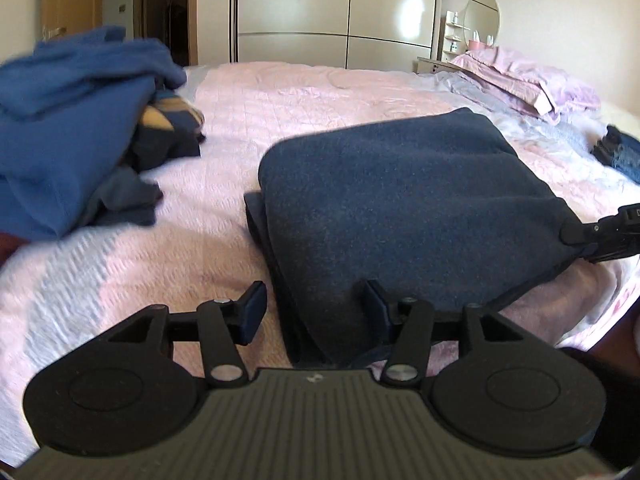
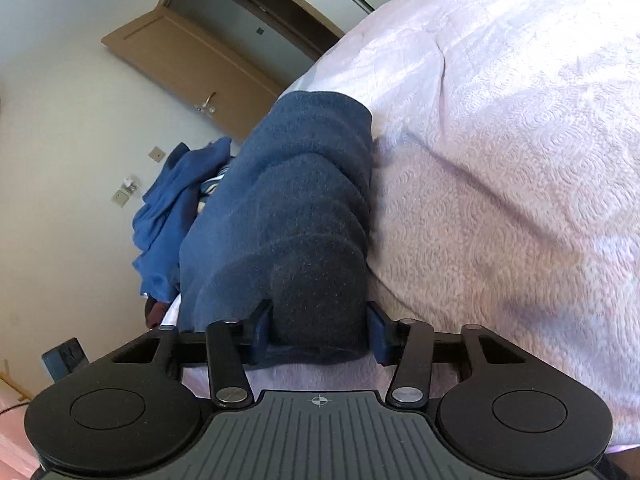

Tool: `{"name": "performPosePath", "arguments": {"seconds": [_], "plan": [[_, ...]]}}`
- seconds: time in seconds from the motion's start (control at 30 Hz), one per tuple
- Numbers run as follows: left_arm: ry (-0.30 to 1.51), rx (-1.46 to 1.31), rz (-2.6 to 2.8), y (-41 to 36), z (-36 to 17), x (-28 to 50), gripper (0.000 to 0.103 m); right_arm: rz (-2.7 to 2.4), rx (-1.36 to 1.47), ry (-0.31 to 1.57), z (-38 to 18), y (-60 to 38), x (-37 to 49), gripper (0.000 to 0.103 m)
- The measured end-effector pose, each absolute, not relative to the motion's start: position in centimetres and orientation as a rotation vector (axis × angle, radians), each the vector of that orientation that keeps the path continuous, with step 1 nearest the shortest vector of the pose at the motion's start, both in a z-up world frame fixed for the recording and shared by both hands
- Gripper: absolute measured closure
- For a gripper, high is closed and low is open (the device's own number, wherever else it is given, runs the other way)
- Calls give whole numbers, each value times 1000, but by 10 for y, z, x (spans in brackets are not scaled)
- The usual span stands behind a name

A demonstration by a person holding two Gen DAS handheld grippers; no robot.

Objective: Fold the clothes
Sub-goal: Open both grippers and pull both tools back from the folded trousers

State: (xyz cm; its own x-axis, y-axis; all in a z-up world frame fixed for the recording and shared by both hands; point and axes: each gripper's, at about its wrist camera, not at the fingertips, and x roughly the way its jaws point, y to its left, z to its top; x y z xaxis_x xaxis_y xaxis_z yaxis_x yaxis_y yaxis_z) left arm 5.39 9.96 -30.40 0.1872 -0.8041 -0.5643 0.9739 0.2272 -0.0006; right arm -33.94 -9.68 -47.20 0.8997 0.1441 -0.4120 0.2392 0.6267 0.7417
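Navy garment (image 1: 400, 208) between right gripper (image 2: 318, 330) fingers (image 2: 378, 334)

The left tool (image 1: 314, 310) sits low at the near edge of the folded navy garment (image 1: 400, 200), its fingers spread wide; the garment's edge lies between them, the right pad (image 1: 378, 306) against the cloth, the left pad (image 1: 253, 312) clear of it. The right tool (image 2: 316, 330) is rolled sideways and clamps a thick bunched corner of that garment between both pads.
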Motion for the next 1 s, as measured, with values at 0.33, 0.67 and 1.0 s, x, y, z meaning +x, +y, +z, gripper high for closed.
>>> {"name": "performPosePath", "arguments": {"seconds": [0.33,0.67,1.0], "plan": [[288,502,-1373,94,-270,-6,59,-23,900,457,-472,-88,-346,76],[229,537,-1639,3,-250,-64,57,-29,801,329,-423,-151,-336,34],[275,728,-1772,-47,-329,-115,63,132,994,532,-464,-212,-217,35]]}}
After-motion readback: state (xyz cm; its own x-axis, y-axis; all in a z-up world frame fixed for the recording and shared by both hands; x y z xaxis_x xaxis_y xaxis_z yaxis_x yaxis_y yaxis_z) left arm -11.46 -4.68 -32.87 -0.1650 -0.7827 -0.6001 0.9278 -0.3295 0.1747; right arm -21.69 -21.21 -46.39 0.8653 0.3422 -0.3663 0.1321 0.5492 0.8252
